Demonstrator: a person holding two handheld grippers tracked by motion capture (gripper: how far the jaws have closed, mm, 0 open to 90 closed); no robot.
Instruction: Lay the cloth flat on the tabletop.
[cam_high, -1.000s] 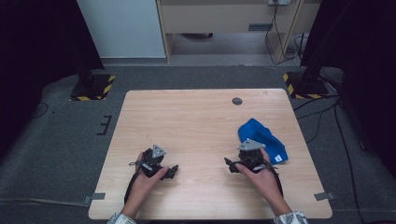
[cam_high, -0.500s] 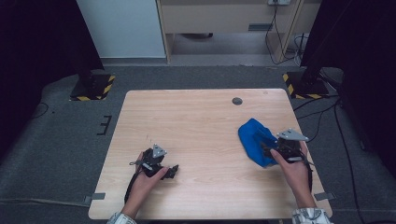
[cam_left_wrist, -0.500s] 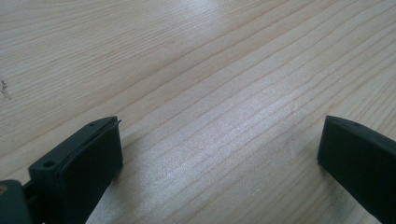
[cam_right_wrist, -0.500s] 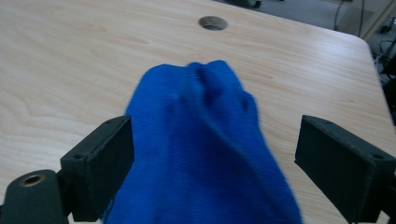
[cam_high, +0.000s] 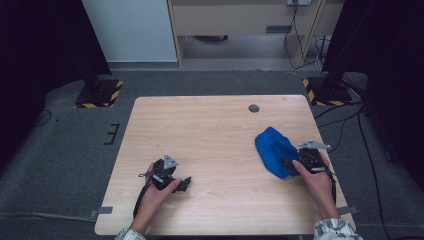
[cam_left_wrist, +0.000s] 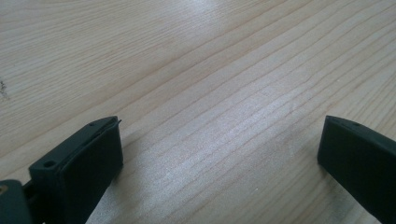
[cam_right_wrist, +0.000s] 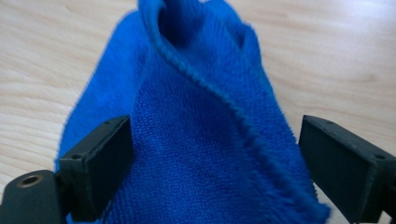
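A crumpled blue cloth (cam_high: 272, 149) lies on the right side of the wooden table (cam_high: 215, 130). My right gripper (cam_high: 289, 163) rests at the cloth's near right edge, pointing left into it. In the right gripper view the cloth (cam_right_wrist: 201, 135) bunches up between the two black jaws, which stand wide apart on either side of it; this gripper (cam_right_wrist: 215, 170) is open. My left gripper (cam_high: 184, 183) sits on the near left part of the table, held by a hand. Bare wood (cam_left_wrist: 219, 107) lies between the spread jaws of the left gripper (cam_left_wrist: 219, 161), so it is open too.
A small dark round grommet (cam_high: 254, 108) is set in the table near its far edge. Dark stands with yellow-black striped bases (cam_high: 98, 95) flank the table on the grey carpet. A cabinet and cables are beyond the far edge.
My right gripper swung from the cloth's near left side out to its right edge and now points left into it. The cloth has shifted slightly. The left gripper stayed put.
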